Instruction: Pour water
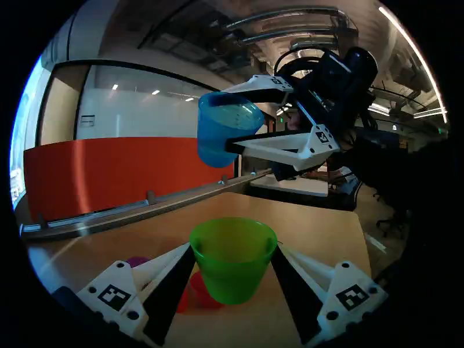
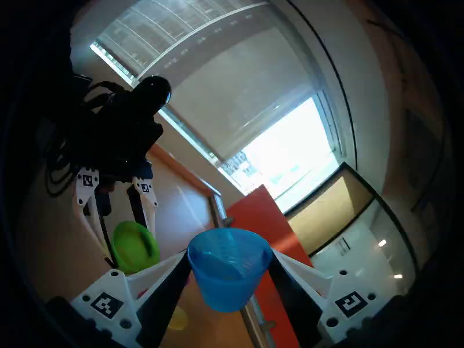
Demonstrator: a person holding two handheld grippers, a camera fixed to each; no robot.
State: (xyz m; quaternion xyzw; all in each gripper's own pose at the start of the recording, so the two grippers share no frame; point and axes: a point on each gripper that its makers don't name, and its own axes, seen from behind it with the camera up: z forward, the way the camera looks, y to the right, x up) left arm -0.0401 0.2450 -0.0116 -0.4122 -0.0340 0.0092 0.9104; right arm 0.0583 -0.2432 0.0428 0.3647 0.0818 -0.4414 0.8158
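Observation:
My left gripper (image 1: 232, 267) is shut on a green cup (image 1: 233, 258), held upright just above the wooden table (image 1: 325, 232). Higher up and beyond it, my right gripper (image 1: 232, 119) is shut on a blue cup (image 1: 223, 130), which tilts slightly. In the right gripper view the blue cup (image 2: 229, 275) sits between my right gripper's (image 2: 229, 272) fingers, tipped over with the room slanted. The green cup (image 2: 134, 246) appears there at the left, in the left gripper (image 2: 124, 232). No water is visible in either cup.
A red cup (image 1: 200, 290) and a purple object (image 1: 137, 262) lie on the table under the green cup. A yellow object (image 2: 177, 318) shows below the blue cup. An orange partition (image 1: 116, 171) with a metal rail (image 1: 145, 206) borders the table's far side.

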